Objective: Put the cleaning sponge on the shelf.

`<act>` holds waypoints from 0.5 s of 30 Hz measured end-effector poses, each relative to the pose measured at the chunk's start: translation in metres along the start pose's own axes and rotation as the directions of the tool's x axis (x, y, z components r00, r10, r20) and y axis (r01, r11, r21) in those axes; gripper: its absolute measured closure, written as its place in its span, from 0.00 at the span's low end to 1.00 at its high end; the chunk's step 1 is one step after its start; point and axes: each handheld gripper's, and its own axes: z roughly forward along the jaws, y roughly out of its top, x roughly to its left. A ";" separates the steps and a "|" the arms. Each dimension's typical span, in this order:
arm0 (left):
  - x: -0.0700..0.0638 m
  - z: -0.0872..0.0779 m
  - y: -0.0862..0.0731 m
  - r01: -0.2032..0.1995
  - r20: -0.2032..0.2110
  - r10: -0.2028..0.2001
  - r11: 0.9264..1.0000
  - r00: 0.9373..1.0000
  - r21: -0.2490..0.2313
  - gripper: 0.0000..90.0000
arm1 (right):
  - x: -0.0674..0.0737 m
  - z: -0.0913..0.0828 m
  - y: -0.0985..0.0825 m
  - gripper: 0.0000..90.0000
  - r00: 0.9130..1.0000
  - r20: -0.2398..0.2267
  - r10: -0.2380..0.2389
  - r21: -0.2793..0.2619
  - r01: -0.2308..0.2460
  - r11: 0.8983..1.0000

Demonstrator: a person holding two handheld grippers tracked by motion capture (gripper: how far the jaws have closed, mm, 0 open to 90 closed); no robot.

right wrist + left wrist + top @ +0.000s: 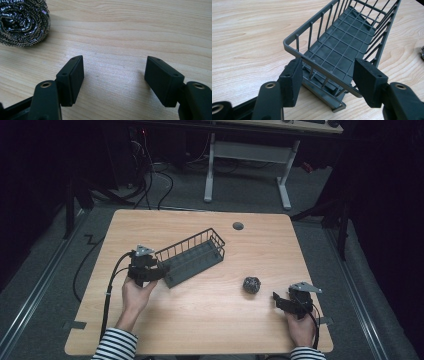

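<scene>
So the left gripper (pixel 325 83) has its jaws spread wide around the near end of the wire basket (pixel 192 257), probably to steady it, while the right gripper (pixel 113 80) sits wide open on the tabletop (pixel 210 330) just beside the steel scrubber (pixel 251 284).

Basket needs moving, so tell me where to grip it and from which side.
Grip the top rim of the basket at its near short end, coming in from that end. The open left gripper already straddles that end's rim and bars, which look thin enough for the jaws to close on, and nothing blocks that side.
</scene>
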 end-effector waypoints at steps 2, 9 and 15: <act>-0.002 0.000 0.000 -0.003 0.007 0.003 1.000 1.000 0.001 0.47 | 0.000 0.000 0.000 0.36 1.000 0.000 0.000 0.000 0.000 1.000; -0.009 0.002 0.001 -0.015 0.026 0.015 1.000 1.000 0.000 0.47 | 0.000 0.000 0.000 0.36 1.000 0.000 -0.001 0.000 0.001 1.000; -0.015 0.003 0.001 -0.022 0.038 0.022 1.000 0.999 0.004 0.47 | 0.000 0.000 0.000 0.36 1.000 0.000 -0.002 0.000 0.002 1.000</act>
